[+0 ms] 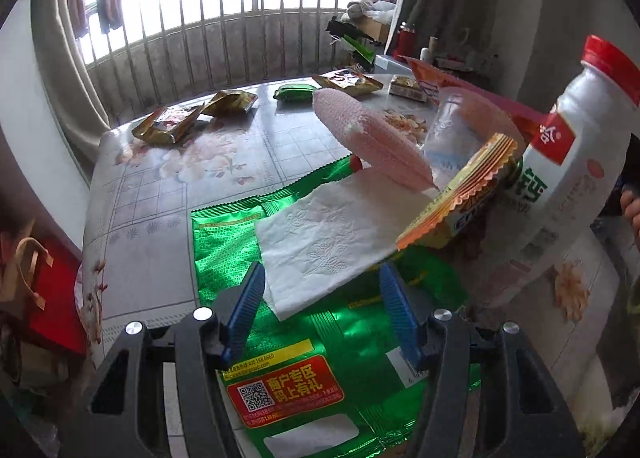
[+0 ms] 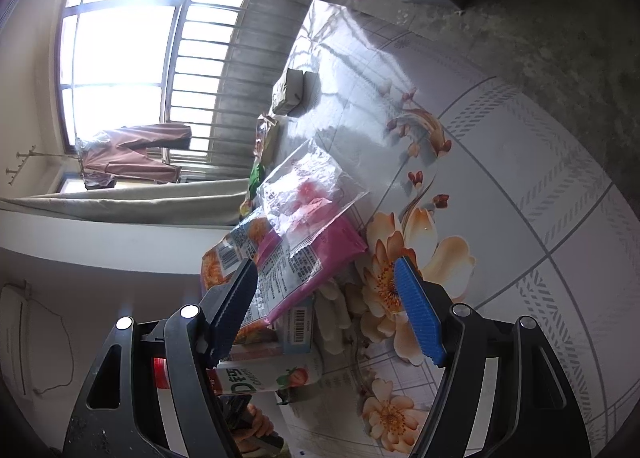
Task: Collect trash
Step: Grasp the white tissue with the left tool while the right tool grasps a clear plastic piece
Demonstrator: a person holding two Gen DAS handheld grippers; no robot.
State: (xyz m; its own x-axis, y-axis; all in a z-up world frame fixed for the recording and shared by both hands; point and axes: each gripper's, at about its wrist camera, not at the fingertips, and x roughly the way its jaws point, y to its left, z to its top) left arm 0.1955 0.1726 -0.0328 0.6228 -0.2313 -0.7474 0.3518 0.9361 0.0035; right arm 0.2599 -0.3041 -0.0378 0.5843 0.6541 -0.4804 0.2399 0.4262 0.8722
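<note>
A shiny green foil wrapper (image 1: 224,254) with a red and yellow label is lying on a desk (image 1: 160,186) whose pale cloth is showing grey grid lines and peach-orange flowers. A white tissue (image 1: 320,242) embossed with a floral pattern is resting over it, beside a pink mesh sleeve (image 1: 372,138) and a white bottle (image 1: 568,162) wearing a red cap. Blue ribbed pads are lining the black left tongs (image 1: 322,306) and right tongs (image 2: 328,306), near a pink packet (image 2: 320,258).
</note>
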